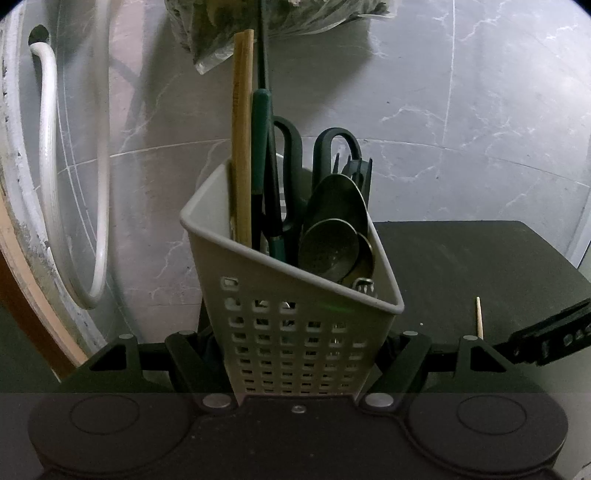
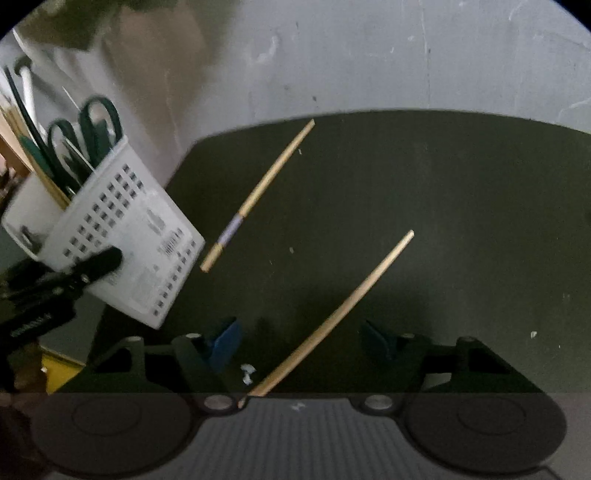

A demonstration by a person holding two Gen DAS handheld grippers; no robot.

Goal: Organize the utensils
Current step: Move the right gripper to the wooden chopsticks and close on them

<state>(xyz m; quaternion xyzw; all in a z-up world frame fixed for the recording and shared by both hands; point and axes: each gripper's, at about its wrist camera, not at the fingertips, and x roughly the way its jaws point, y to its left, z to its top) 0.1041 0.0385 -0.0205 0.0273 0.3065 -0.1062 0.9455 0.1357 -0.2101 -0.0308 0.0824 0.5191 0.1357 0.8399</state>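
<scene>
My left gripper (image 1: 297,354) is shut on a white perforated utensil caddy (image 1: 291,295) and holds it tilted above the dark mat; the caddy also shows in the right wrist view (image 2: 122,229). It holds wooden chopsticks (image 1: 242,147), green-handled scissors (image 1: 291,158), metal spoons (image 1: 332,236) and a dark fork. My right gripper (image 2: 299,341) is open low over the mat (image 2: 443,221), around the near end of one wooden chopstick (image 2: 332,317). A second chopstick (image 2: 258,195) with a pale band lies farther left on the mat.
A white hose (image 1: 48,177) loops at the left over a marble-look floor (image 1: 461,129). A plastic bag of greens (image 1: 280,18) lies behind the caddy. The mat's far edge (image 2: 369,112) borders the floor. The other gripper's arm (image 1: 546,336) shows at the right.
</scene>
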